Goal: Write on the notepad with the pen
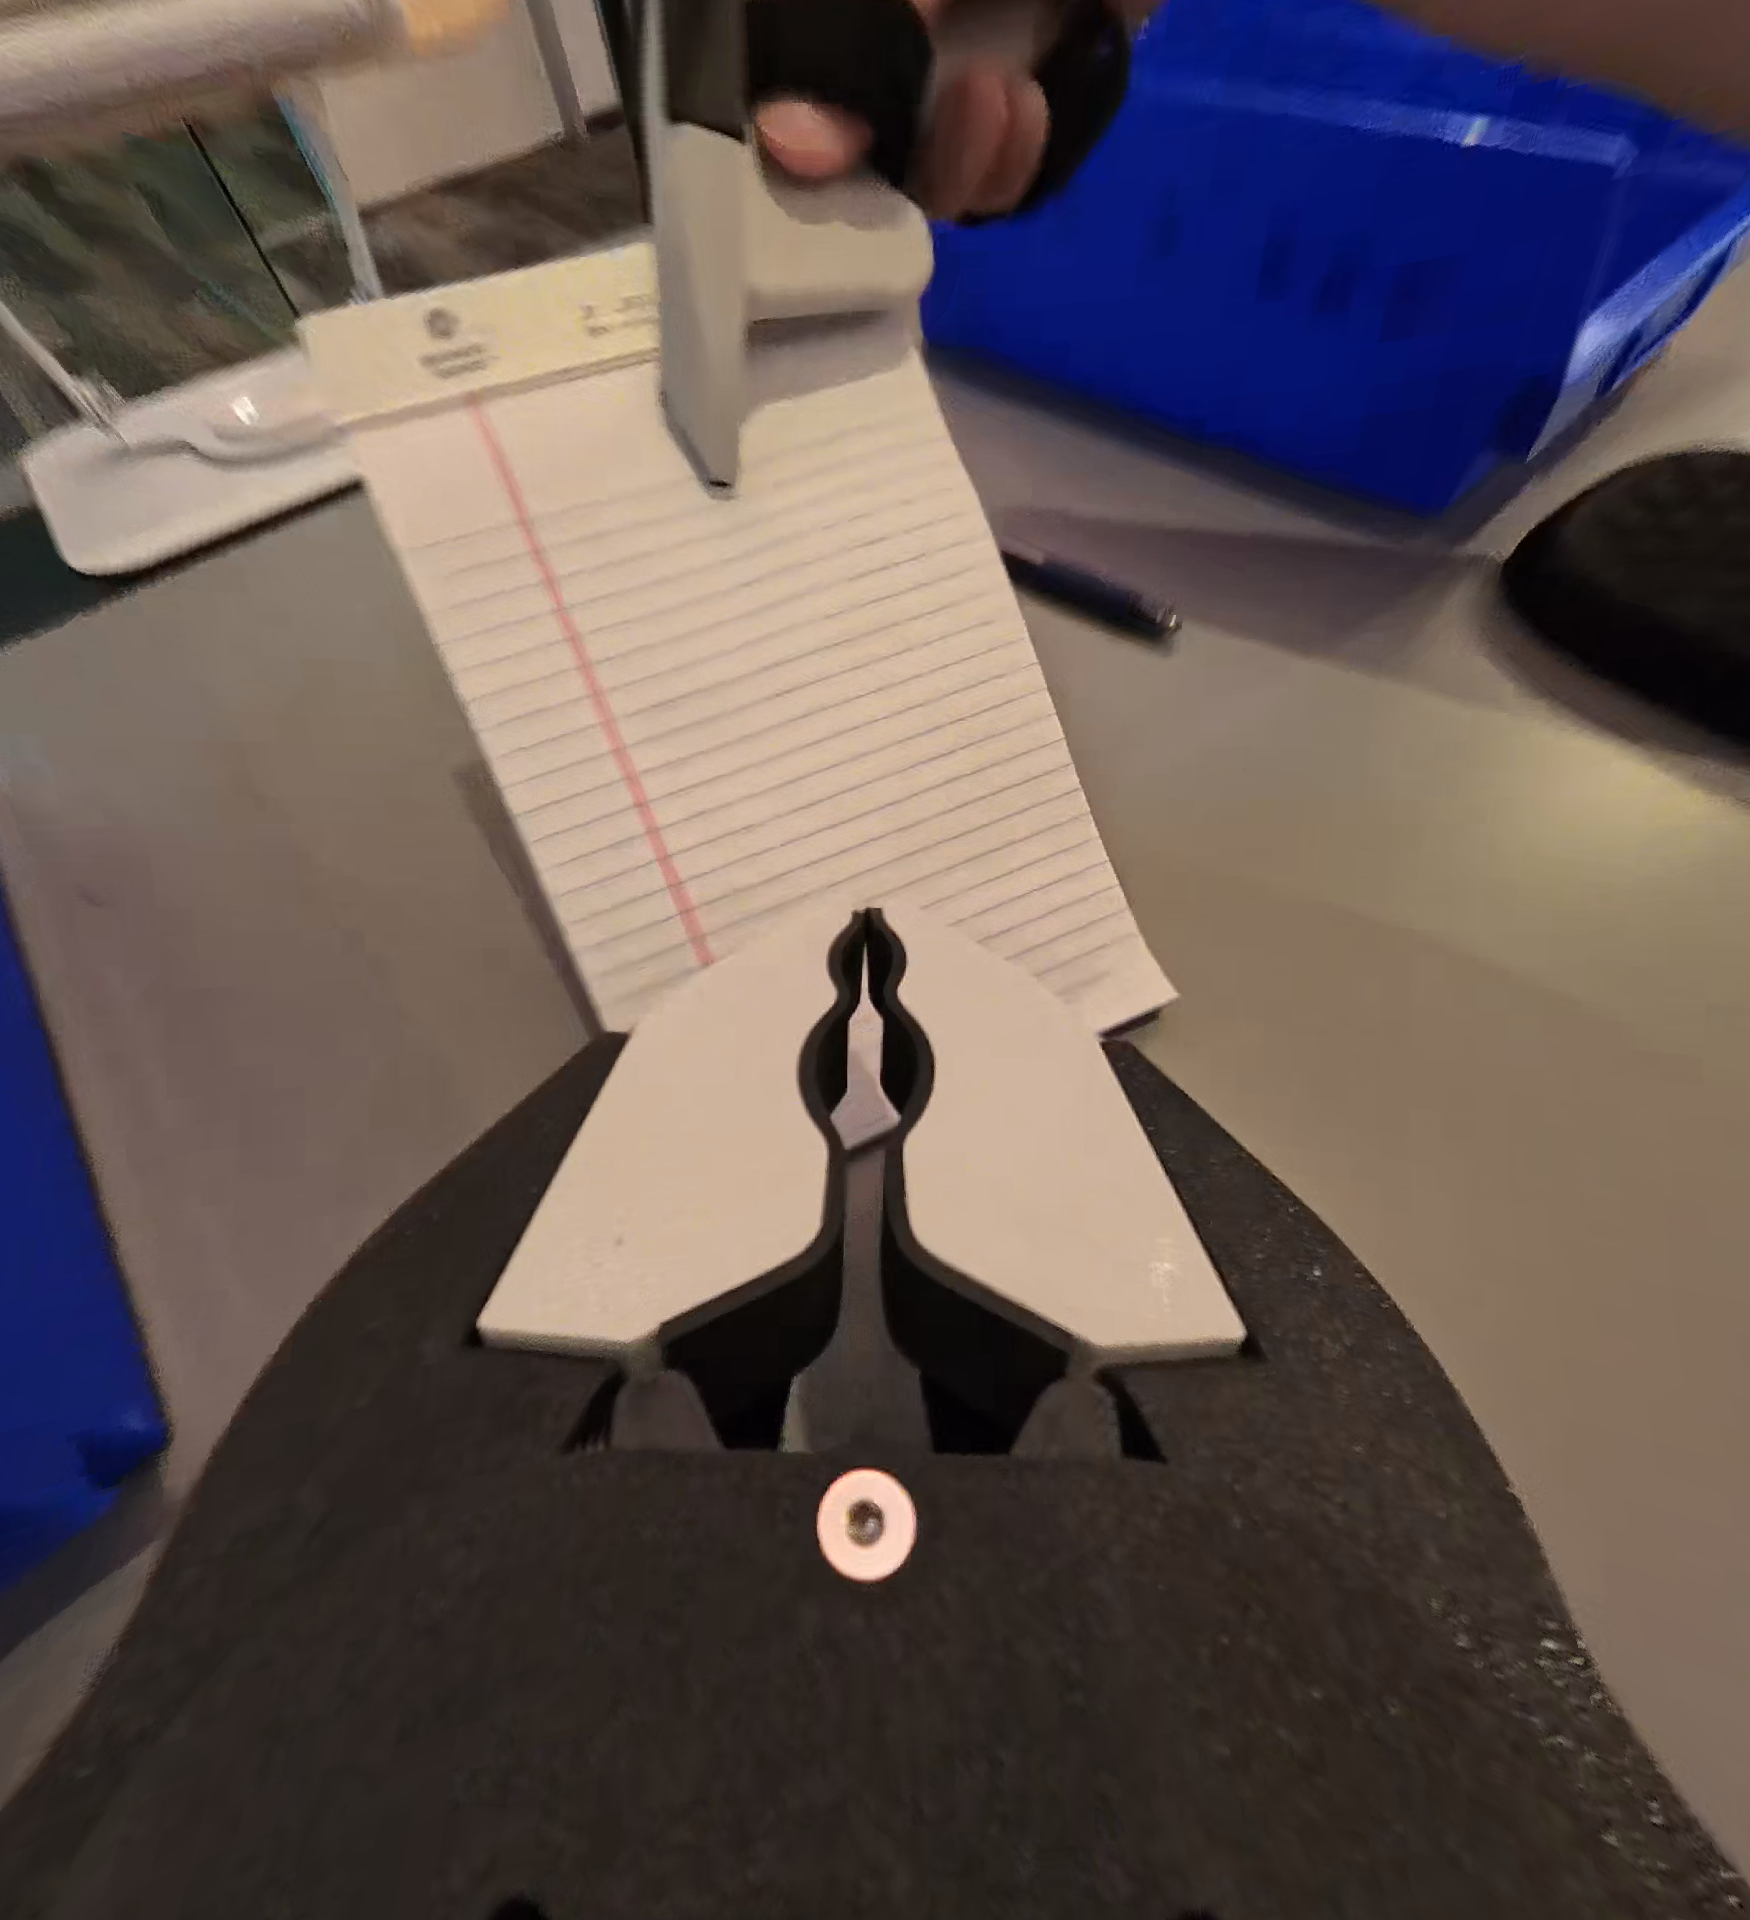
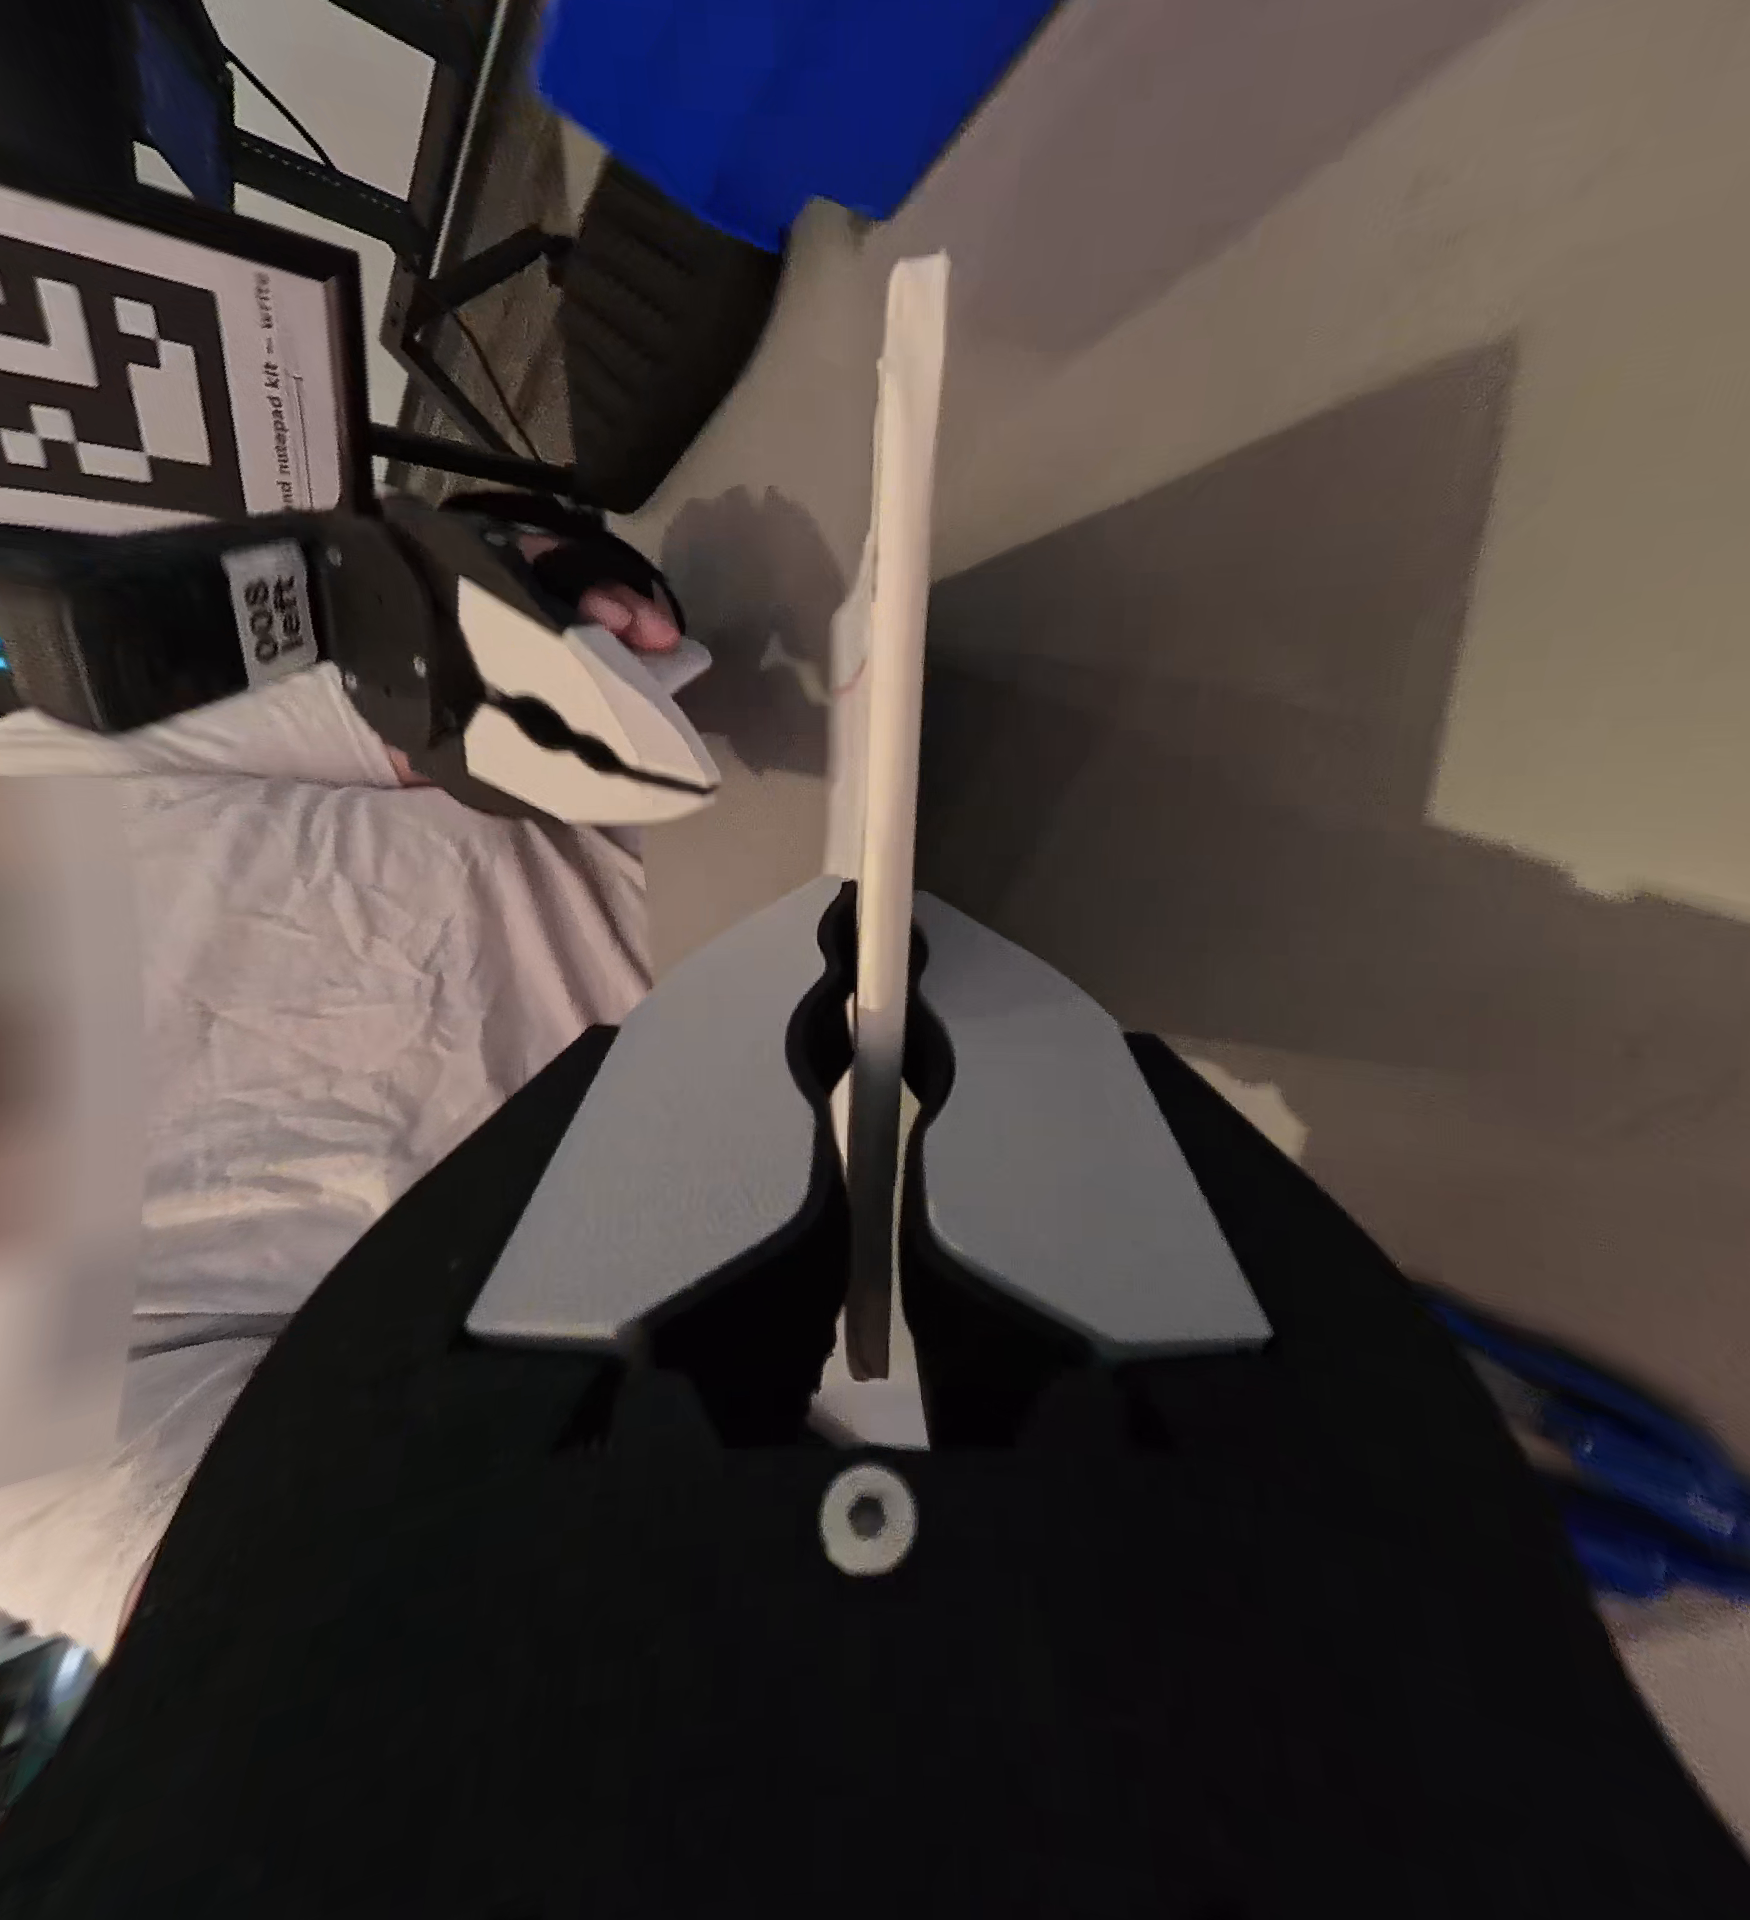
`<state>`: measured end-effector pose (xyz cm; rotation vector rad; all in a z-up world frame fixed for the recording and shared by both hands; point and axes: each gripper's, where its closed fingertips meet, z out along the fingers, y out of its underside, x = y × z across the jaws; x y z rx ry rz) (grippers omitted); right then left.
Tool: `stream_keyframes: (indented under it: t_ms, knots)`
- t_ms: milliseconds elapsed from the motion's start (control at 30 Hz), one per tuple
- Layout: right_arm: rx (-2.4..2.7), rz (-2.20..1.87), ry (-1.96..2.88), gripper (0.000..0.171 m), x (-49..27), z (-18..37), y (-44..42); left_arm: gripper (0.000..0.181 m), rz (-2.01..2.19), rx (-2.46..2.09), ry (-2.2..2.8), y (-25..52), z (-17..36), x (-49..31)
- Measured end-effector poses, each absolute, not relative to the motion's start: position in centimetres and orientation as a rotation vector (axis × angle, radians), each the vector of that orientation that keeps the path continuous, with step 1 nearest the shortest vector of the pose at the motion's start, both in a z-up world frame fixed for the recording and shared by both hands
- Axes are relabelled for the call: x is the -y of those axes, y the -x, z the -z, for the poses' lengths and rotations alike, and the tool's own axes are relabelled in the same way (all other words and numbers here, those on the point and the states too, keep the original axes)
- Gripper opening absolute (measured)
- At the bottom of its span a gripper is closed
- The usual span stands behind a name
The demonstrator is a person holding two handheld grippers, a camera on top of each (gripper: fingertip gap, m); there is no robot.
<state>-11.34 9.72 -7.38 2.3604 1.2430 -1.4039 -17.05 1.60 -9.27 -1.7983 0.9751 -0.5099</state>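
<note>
In the left wrist view we find the left gripper (image 1: pixel 869 920) with its fingers together on nothing, poised low over the near edge of the notepad (image 1: pixel 746 665). The lined pad is tilted up off the grey worktop (image 1: pixel 1370 987), held at its top end by the right gripper (image 1: pixel 710 473). The pen (image 1: pixel 1094 590) lies on the worktop just beside the pad's right edge, ungripped. We judge the step to be placing the pad; the next move calls for laying it flat, then taking up the pen. Blue bins (image 1: pixel 1370 270) stand beyond and at the left, a black pad at the right, and a white tray with a spoon (image 1: pixel 196 457) beyond the notepad. In the right wrist view the right gripper's fingers (image 2: pixel 705 1122) are clamped on the notepad (image 2: pixel 902 623), seen edge-on. The left gripper (image 2: pixel 710 784) shows farther off, and a framed marker card (image 2: pixel 123 364) stands behind.
</note>
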Motion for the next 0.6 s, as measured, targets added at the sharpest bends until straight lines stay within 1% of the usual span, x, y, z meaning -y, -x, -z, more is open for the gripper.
stream_keyframes:
  t_ms: [100,200,300,367,467,600]
  knots:
    - [-1.369,1.354,-2.440,0.005,-8.9,3.2,8.7,0.000,0.530,-0.961,1.742,18.3,5.8,-0.4]
    - [-1.454,1.333,-2.511,0.005,-7.9,-3.3,4.4,0.000,0.540,-0.958,1.709,19.8,3.4,1.0]
    - [-1.477,1.341,-2.583,0.005,-7.1,-10.1,-1.8,0.000,0.554,-0.961,1.717,21.1,2.8,2.5]
    - [-1.501,1.303,-2.635,0.004,-6.6,-13.0,-6.6,0.000,0.556,-0.970,1.743,21.7,3.4,3.4]
    - [-1.377,1.303,-2.716,0.005,-6.4,-14.4,-13.5,0.000,0.540,-0.978,1.786,22.4,4.5,4.5]
    - [-1.231,1.220,-2.705,0.005,-5.8,-11.0,-20.3,0.000,0.527,-0.977,1.830,22.8,5.3,5.5]
